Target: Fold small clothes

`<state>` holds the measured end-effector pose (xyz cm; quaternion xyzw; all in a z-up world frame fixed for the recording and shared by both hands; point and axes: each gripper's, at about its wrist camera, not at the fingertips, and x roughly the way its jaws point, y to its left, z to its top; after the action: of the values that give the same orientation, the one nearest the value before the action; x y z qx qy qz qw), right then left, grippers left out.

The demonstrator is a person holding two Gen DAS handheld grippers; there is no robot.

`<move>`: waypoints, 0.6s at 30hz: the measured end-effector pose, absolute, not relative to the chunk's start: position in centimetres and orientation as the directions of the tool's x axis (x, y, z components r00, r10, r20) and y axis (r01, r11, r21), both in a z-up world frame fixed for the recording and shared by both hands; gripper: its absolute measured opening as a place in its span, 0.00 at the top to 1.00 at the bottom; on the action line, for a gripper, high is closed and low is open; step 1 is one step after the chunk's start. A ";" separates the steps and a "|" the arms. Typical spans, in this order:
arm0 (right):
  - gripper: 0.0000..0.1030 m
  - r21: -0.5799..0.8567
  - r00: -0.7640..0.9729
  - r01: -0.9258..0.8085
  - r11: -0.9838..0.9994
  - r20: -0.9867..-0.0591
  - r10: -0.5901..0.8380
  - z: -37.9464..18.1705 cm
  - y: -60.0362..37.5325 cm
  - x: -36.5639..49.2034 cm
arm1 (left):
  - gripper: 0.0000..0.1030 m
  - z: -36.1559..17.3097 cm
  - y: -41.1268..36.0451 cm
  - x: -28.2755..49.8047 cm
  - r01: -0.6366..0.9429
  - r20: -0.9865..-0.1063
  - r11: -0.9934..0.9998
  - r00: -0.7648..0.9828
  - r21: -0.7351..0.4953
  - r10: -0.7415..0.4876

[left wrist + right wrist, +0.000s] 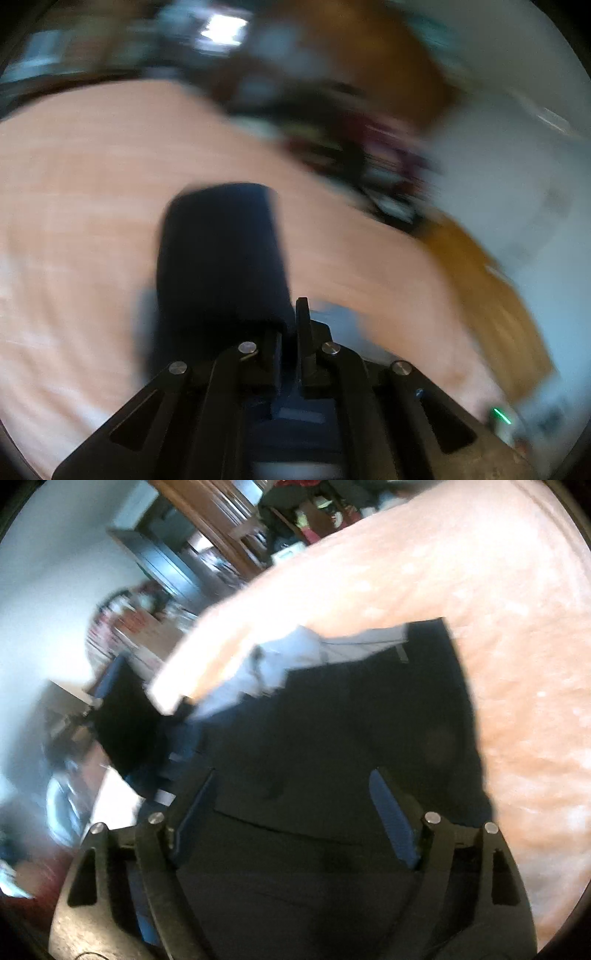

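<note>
- The left tongs (pixel 291 332) are nearly closed, their two black fingers (pixel 303 325) pinching a fold of the dark navy fabric garment (pixel 221 254).
- In the left wrist view, which is blurred, the garment runs from the fingers away over the peach-pink bedspread (pixel 81 206), looking like a narrow dark strip.
- The right tongs (pixel 291 801) stand wide apart, with nothing between the blue-padded fingers (pixel 393 823); they hover just over the dark garment (pixel 369 716), and whether they touch it cannot be told.
- In the right wrist view the garment lies spread on the bedspread (pixel 480 576), near its edge.
- A pale grey-white piece of cloth (pixel 295 653) lies at the garment's far edge, touching it.
- Count: two tongs, one dark garment, one pale cloth, one bedspread.
- Beyond the bed, blurred wooden furniture (pixel 221 520) and clutter stand against a pale wall.
</note>
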<state>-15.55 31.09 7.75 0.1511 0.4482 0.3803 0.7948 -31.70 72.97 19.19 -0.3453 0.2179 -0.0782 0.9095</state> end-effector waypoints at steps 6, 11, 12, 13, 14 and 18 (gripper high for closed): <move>0.09 0.736 0.156 -0.404 0.543 -0.529 0.834 5.1 32.2 -13.3 | 0.54 16.8 63.4 -31.4 0.128 -0.362 0.737 0.807 -0.663 -0.466; 0.10 0.741 0.113 -0.323 0.589 -0.588 0.801 1.5 33.1 -11.3 | 0.54 12.2 70.6 -34.5 -0.151 -0.475 0.740 0.844 -0.656 -0.249; 0.10 0.738 0.114 -0.319 0.594 -0.592 0.798 1.3 33.1 -11.1 | 0.54 10.9 72.5 -35.7 -0.224 -0.499 0.720 0.845 -0.657 -0.191; 0.10 0.731 0.119 -0.328 0.599 -0.597 0.793 1.2 33.4 -11.1 | 0.54 9.8 73.8 -36.7 -0.265 -0.508 0.692 0.844 -0.671 -0.170; 0.09 0.720 0.120 -0.342 0.604 -0.604 0.788 1.2 33.8 -11.2 | 0.54 8.6 74.9 -37.8 -0.299 -0.520 0.666 0.839 -0.683 -0.156; 0.10 0.678 0.098 -0.412 0.608 -0.631 0.770 1.2 35.8 -10.9 | 0.56 3.9 76.7 -39.7 -0.369 -0.525 0.555 0.838 -0.745 -0.148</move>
<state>-10.92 35.83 1.16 0.1678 0.5324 0.4094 0.7217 -39.69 76.66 3.91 -0.4670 0.2769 0.0659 0.8372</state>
